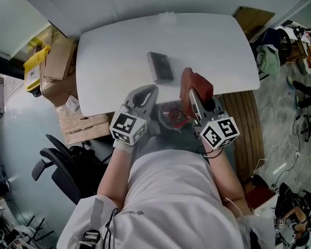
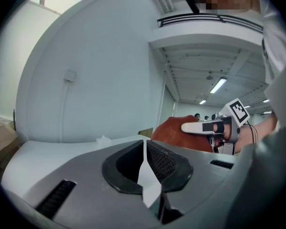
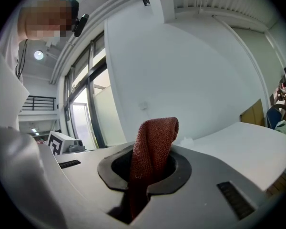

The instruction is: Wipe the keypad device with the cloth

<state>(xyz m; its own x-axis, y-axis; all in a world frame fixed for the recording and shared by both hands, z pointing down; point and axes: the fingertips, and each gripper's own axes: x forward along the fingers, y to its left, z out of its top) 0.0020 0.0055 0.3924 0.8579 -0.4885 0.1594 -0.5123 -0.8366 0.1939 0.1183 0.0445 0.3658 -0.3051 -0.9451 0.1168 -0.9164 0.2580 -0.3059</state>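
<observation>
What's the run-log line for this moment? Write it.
left gripper: shut, empty | right gripper: shut on red woven cloth | dark rectangular keypad device: on white table, untouched

Your left, off white table (image 1: 119,51): stacked cardboard boxes (image 1: 57,69), yellow bin (image 1: 35,61) against their far side, flattened box (image 1: 85,128) nearer you. Black office chair (image 1: 67,167) by your left elbow. Your right: slatted wooden panel (image 1: 247,123) beside table's near-right edge, cardboard sheet (image 1: 251,18) at far corner, green garment (image 1: 269,60) in clutter, white cable (image 1: 280,165) on floor.
</observation>
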